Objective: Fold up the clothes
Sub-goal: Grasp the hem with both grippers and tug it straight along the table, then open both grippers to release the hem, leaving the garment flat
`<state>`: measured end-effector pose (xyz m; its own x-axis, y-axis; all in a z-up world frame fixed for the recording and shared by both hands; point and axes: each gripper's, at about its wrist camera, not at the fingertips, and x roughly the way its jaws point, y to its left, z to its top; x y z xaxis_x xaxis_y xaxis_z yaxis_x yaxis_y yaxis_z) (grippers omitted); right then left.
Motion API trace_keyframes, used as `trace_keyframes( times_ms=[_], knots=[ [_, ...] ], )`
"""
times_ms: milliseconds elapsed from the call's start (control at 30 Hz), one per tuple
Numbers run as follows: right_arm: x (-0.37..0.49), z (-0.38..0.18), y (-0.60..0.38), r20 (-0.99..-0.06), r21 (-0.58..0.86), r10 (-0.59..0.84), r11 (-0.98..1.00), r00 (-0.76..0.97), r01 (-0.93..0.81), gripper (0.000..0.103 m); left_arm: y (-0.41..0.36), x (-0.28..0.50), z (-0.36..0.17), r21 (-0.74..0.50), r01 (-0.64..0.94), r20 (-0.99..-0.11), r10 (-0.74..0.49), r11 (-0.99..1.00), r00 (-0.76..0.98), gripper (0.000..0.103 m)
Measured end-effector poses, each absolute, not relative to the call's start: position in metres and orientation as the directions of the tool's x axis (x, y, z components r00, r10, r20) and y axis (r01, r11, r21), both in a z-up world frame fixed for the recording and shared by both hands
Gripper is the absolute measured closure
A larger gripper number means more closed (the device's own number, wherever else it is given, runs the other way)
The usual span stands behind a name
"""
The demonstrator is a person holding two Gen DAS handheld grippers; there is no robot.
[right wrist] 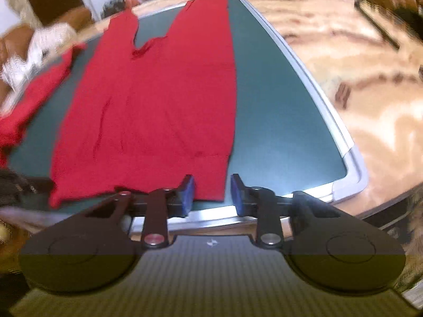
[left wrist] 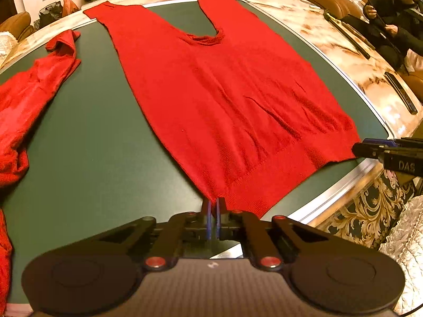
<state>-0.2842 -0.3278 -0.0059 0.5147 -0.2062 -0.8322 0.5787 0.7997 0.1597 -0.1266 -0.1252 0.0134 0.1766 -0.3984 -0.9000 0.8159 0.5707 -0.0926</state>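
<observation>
A: How much room is there on the tabletop?

B: Plenty of bare green left of the red vest, which lies flat, hem at the near edge, straps over the far edge.

A: And the hand-held grippers?

B: The left hand-held gripper pinches the hem's near-left corner. The right hand-held gripper stands partly open, straddling the near-right corner.

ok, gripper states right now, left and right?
Left gripper: jaws shut on the near-left hem corner of the red vest.
Right gripper: jaws open, straddling the vest's near-right hem corner, not pinching it yet.
</observation>
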Motion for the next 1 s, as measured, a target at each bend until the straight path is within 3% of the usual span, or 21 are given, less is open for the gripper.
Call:
trace_keyframes(
  times_ms=[200, 467, 633, 733, 867, 1000],
  knots=[
    [-0.287, -0.005, -0.325, -0.832, 0.130, -0.200, 0.837, 0.518, 0.532, 0.077, -0.125, -0.135, 0.014, -0.059, 0.823, -0.899, -0.388, 0.566, 0.202, 0.101],
    [-0.285, -0.002, -0.324, -0.833, 0.116, -0.188, 0.860, 0.520, 0.498, 0.077, -0.120, -0.137, 0.015, -0.056, 0.799, -0.900, -0.376, 0.599, 0.219, 0.101],
    [-0.288, 0.001, -0.330, -0.828, 0.154, -0.160, 0.857, 0.537, 0.492, 0.073, -0.123, -0.152, 0.019, 0.018, 0.819, -0.891, -0.362, 0.574, 0.273, 0.097],
    [-0.291, 0.007, -0.337, -0.803, 0.191, -0.147, 0.854, 0.577, 0.484, 0.064, -0.128, -0.152, 0.026, -0.013, 0.813, -0.873, -0.403, 0.582, 0.275, 0.075],
    [-0.290, 0.016, -0.351, -0.767, 0.294, -0.084, 0.835, 0.636, 0.464, 0.059, -0.137, -0.146, 0.035, -0.059, 0.804, -0.851, -0.450, 0.592, 0.269, 0.070],
    [-0.277, 0.020, -0.348, -0.739, 0.360, 0.030, 0.862, 0.673, 0.356, 0.059, -0.149, -0.147, 0.035, -0.097, 0.817, -0.842, -0.484, 0.568, 0.236, 0.049]
  ],
)
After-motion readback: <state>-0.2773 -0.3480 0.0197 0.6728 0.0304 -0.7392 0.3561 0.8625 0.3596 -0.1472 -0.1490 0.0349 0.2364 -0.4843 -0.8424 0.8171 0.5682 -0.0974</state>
